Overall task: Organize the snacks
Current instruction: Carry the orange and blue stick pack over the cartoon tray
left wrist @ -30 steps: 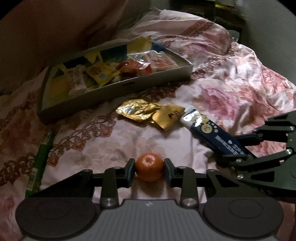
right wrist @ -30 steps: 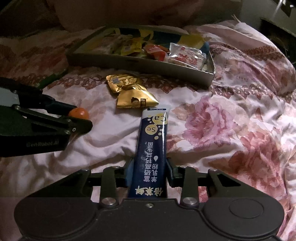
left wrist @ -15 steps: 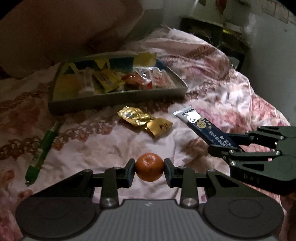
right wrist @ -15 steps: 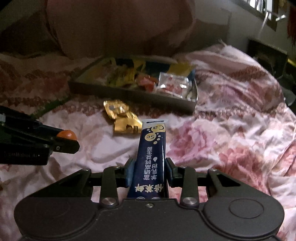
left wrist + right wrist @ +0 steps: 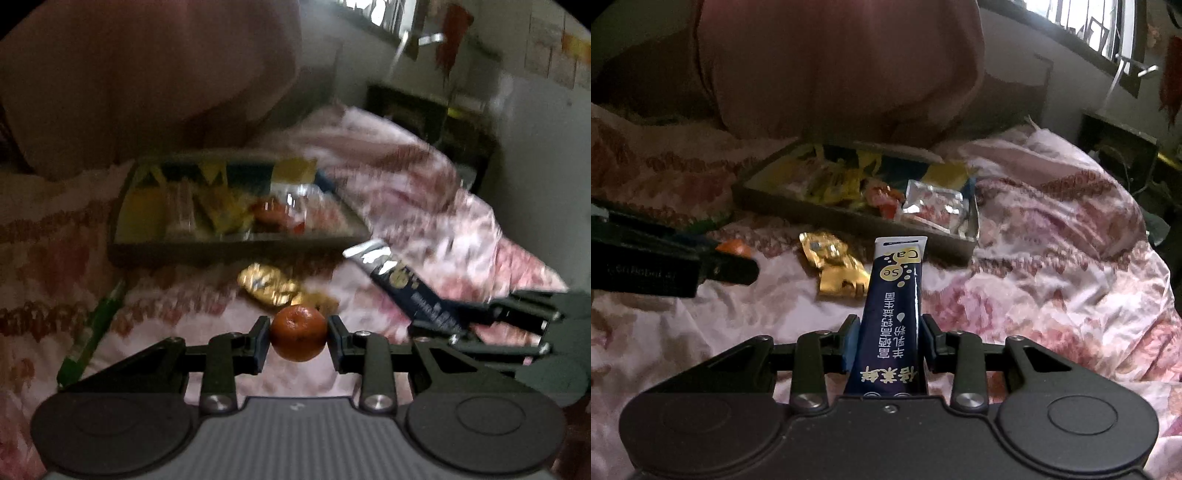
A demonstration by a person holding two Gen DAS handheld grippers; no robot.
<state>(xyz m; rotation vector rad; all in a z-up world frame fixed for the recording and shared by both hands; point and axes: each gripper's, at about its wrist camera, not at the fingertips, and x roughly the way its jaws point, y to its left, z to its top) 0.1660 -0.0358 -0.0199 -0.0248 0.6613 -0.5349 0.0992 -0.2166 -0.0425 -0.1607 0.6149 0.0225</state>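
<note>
My left gripper (image 5: 298, 338) is shut on a small orange mandarin (image 5: 298, 336) and holds it above the bed. My right gripper (image 5: 889, 341) is shut on a long dark blue sachet (image 5: 894, 314) with a silver top end; both show at the right of the left wrist view, gripper (image 5: 439, 325) and sachet (image 5: 402, 284). A shallow grey box (image 5: 849, 218) with several snack packets lies farther back on the bed, box (image 5: 221, 247). Two gold packets (image 5: 834, 269) lie between the box and the grippers. The left gripper (image 5: 735, 262) appears at the left of the right wrist view.
A green pen-like stick (image 5: 92, 332) lies on the floral bedspread (image 5: 1052, 266) at the left. A large reddish pillow (image 5: 831, 66) stands behind the box. Dark furniture (image 5: 1119, 147) and a window are at the far right.
Both grippers have risen off the bed with their loads and tilted up, so the box looks farther and lower. The left wrist view is now motion-blurred.
</note>
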